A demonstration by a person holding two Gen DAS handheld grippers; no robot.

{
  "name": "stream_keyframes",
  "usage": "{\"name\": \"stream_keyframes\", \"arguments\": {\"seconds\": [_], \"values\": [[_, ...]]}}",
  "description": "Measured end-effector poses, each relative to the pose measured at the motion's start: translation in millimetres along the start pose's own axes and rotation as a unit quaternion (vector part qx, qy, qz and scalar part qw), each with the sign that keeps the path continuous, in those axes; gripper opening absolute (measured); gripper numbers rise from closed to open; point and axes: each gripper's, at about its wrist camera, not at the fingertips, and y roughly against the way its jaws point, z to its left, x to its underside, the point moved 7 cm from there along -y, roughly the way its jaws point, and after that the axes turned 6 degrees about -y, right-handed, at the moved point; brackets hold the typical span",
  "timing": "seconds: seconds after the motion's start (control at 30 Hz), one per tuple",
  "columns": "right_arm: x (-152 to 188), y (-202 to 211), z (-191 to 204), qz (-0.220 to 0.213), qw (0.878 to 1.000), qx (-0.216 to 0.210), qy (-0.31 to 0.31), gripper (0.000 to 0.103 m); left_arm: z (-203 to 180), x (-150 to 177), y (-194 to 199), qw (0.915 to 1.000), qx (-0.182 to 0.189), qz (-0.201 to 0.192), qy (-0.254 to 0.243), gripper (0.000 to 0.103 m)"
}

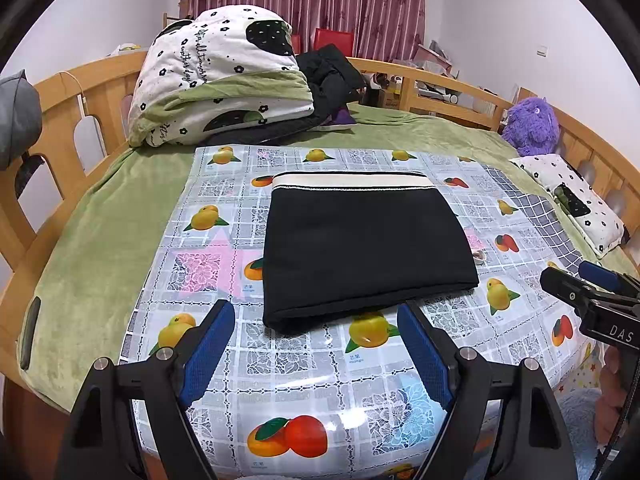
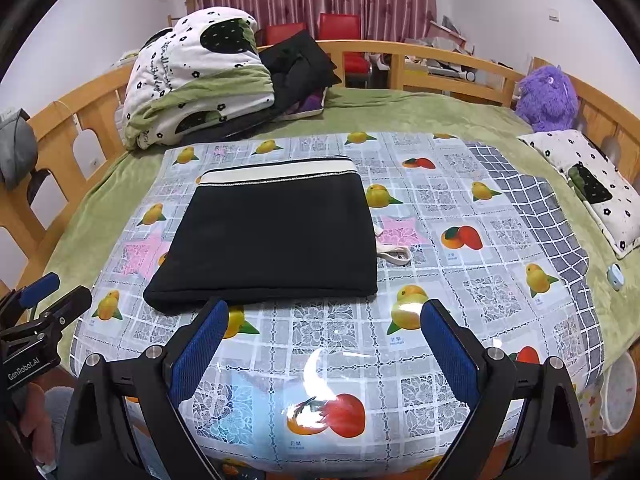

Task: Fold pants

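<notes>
Where the green plush bed cover (image 1: 100,232) is overlaid by a glossy fruit-printed plastic sheet (image 1: 320,380), the black pants with a cream waistband (image 1: 360,248) lie folded into a flat rectangle at its middle — a cream drawstring loop (image 2: 394,255) poking out at one side. Left gripper (image 1: 316,346) and right gripper (image 2: 324,344): blue-padded jaws spread wide, holding nothing, near the folded edge.

My left camera sits low at the bed's near edge, looking forward past its tool (image 1: 316,344) from close in. My right camera faces likewise, just rightward. Both share the folded pants (image 1: 368,248) (image 2: 268,236) and fruit-print cloth (image 1: 320,376) (image 2: 460,280).
</notes>
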Motion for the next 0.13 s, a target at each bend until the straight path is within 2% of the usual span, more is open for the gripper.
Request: {"name": "stream_keyframes", "arguments": {"seconds": [0.13], "values": [[0.4,-0.2,0.4,0.001,1.0,0.0,0.001,0.096,-0.2,0.1,-0.1,1.0,-0.001,0.001,-0.001,0.082]]}}
